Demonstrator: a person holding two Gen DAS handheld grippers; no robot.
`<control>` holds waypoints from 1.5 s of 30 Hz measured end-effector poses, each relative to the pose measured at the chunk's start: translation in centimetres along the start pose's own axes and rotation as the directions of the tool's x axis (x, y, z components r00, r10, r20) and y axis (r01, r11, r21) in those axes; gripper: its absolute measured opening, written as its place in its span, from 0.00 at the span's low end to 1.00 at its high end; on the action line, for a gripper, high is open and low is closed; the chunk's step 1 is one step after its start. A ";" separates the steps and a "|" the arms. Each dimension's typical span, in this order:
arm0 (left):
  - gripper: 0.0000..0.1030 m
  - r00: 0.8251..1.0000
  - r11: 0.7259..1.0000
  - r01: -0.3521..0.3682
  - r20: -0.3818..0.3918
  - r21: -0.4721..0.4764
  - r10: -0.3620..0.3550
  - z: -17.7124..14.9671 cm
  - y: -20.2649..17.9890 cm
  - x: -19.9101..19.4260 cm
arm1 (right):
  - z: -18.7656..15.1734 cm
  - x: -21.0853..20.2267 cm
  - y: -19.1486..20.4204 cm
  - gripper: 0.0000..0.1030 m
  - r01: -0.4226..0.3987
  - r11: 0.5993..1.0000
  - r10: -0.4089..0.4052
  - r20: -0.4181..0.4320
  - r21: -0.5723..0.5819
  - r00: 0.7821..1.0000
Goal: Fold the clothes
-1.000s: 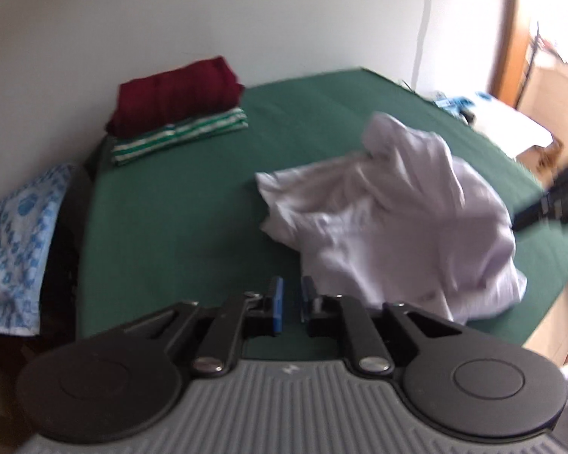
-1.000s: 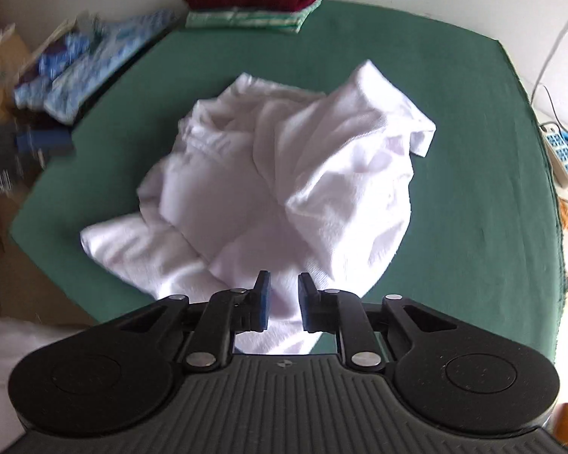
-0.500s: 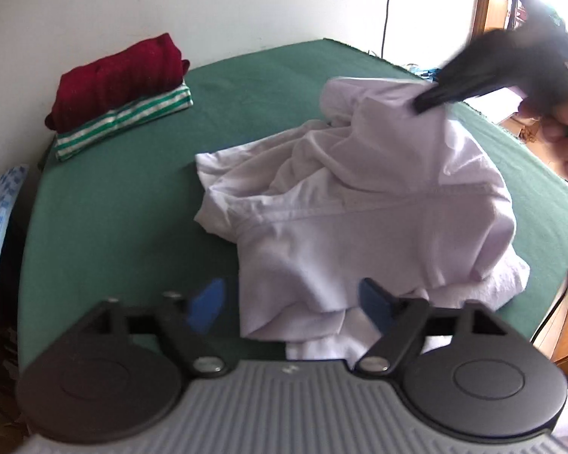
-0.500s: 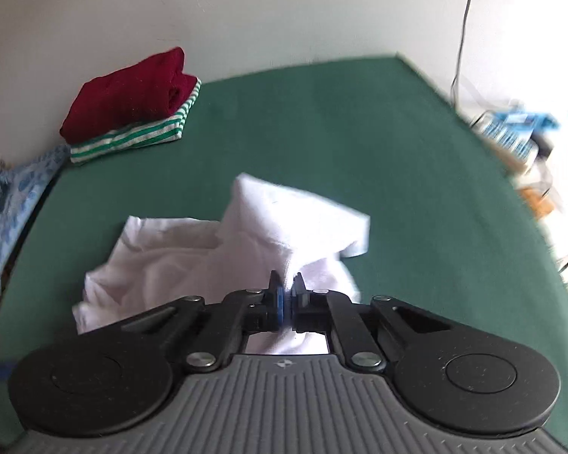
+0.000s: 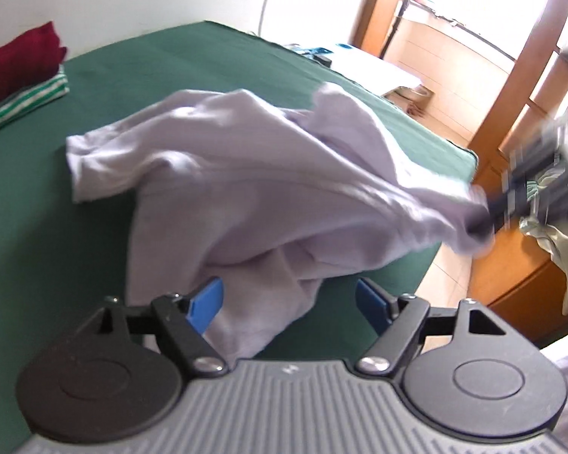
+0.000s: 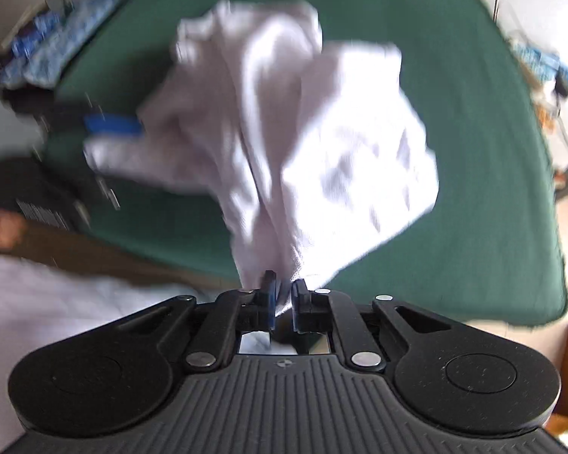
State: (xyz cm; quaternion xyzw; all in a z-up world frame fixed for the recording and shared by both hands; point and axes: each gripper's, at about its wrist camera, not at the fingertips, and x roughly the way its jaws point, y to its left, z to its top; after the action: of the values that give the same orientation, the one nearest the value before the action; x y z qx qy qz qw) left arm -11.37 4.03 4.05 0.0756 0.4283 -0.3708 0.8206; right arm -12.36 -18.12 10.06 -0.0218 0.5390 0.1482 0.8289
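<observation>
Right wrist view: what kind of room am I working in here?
Likely a home room, perhaps a bedroom: a green-covered table, folded clothes stacked by the wall, and a wooden door frame.

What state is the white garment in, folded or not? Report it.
Not folded: the white garment hangs bunched and creased from the shut right gripper, above the green table.

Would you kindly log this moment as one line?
right gripper: shut on white garment | left gripper: open at garment | surface: green table

My right hand-held gripper [image 6: 283, 300] pulled the crumpled white cotton garment [image 6: 284, 125] up off the green tabletop [image 6: 473, 151]; my left hand-held gripper [image 5: 288, 300] spread wide.
</observation>
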 end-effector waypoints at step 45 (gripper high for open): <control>0.94 0.998 0.870 0.068 0.041 -0.489 -0.055 8.7 -10.1 8.6 | 18.1 -2.2 -16.1 0.04 -0.270 0.960 0.270 0.510 -0.076 0.817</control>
State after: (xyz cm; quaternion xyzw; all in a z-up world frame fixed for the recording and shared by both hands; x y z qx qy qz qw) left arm -9.50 -11.68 4.92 -0.1530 0.4999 -0.2773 0.8061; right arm 7.21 -30.45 17.65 0.0953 0.2953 0.2646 0.9131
